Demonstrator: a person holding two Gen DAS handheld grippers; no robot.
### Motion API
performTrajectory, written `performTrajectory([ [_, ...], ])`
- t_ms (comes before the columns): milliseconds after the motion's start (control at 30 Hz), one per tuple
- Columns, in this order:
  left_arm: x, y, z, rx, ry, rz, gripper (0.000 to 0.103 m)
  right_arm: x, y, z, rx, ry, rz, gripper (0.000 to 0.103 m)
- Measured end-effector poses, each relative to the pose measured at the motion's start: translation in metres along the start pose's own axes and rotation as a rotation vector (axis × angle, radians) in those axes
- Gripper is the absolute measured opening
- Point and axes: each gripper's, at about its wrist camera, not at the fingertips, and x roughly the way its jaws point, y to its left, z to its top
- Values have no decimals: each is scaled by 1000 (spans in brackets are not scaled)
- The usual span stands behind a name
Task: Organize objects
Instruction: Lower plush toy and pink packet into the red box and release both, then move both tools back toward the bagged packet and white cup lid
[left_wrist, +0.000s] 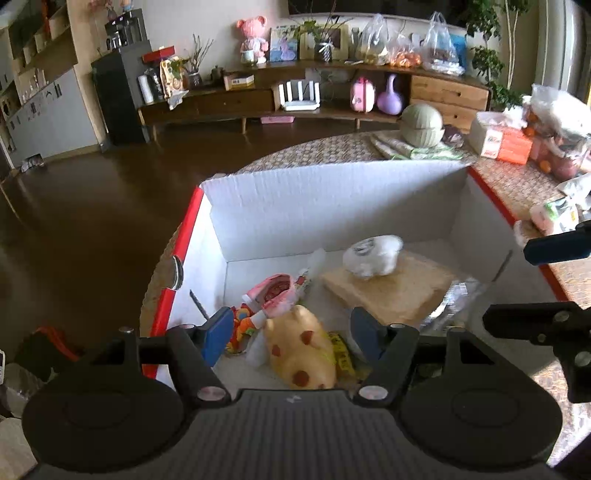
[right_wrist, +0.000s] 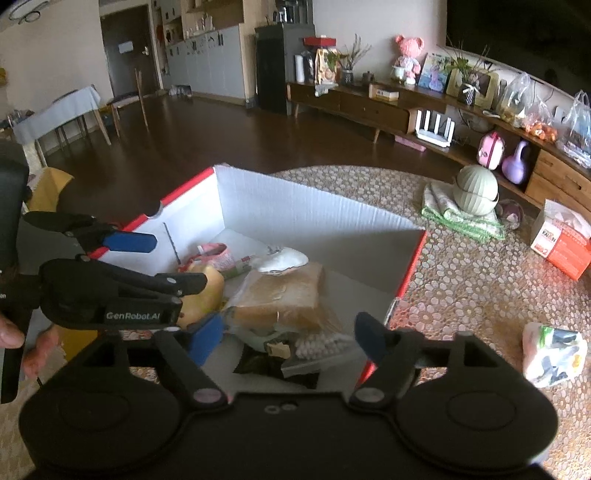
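A white cardboard box with red edges (left_wrist: 332, 199) (right_wrist: 314, 214) stands on the round table. Inside lie a yellow spotted toy (left_wrist: 301, 349) (right_wrist: 201, 295), a pink packet (left_wrist: 275, 291) (right_wrist: 218, 254), a wrapped bread loaf (left_wrist: 391, 290) (right_wrist: 280, 295) and a white pouch (left_wrist: 371, 254) (right_wrist: 282, 262). My left gripper (left_wrist: 291, 330) (right_wrist: 162, 258) is open and empty, just above the yellow toy. My right gripper (right_wrist: 286, 338) is open and empty over the box's near edge; one blue finger (left_wrist: 557, 249) also shows in the left wrist view.
On the patterned tablecloth (right_wrist: 461, 280) sit a green lidded bowl on a folded cloth (right_wrist: 476, 190), an orange tissue box (right_wrist: 561, 240) and a wrapped packet (right_wrist: 554, 352). A low wooden cabinet (left_wrist: 314, 96) lines the far wall. Dark wooden floor (left_wrist: 92, 206) lies to the left.
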Motion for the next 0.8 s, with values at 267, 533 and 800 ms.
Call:
performTrajectory([
  [267, -36, -19, -3, 16, -59, -34, 69, -35, 0, -15, -21, -58, 51, 102],
  [533, -63, -31, -6, -21, -92, -77, 78, -66, -13, -34, 9, -81, 68, 102],
  [800, -84, -58, -12, -20, -116, -125, 80, -94, -36, -62, 81, -97, 50, 103],
])
